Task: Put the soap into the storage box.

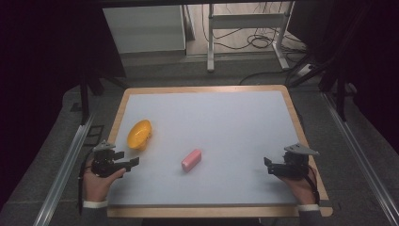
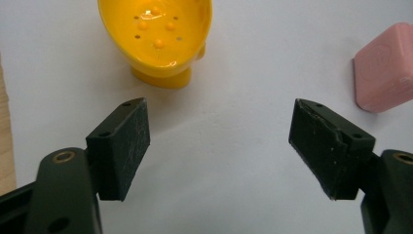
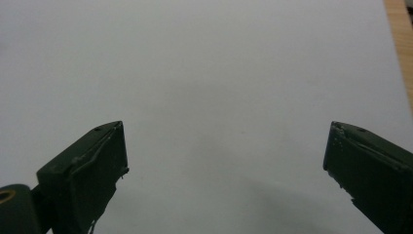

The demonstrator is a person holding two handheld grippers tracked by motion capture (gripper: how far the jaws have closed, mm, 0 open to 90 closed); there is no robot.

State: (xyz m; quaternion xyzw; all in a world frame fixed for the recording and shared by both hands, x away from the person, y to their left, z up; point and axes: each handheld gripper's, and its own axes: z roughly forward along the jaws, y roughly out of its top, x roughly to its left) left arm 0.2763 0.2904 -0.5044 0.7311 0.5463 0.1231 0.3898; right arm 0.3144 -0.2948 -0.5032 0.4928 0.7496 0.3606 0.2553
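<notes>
A yellow soap dish (image 1: 139, 133) with small holes and bumps inside sits on the left part of the white table top (image 1: 211, 117). A pink soap bar (image 1: 191, 159) lies near the middle, toward the front. My left gripper (image 1: 127, 160) is held at the front left, just below the dish, and stands open with nothing between its jaws. In the left gripper view the dish (image 2: 157, 39) is ahead and the pink bar (image 2: 384, 68) is at the right edge, with the left gripper (image 2: 219, 146) short of both. My right gripper (image 1: 269, 165) is open at the front right, over bare white surface (image 3: 219, 97).
The white top has a wooden rim (image 1: 301, 127). Metal rails (image 1: 66, 165) run along both sides of the table. Beyond the far edge stand a white cabinet (image 1: 146, 28) and a desk frame (image 1: 244, 28) with cables on the floor.
</notes>
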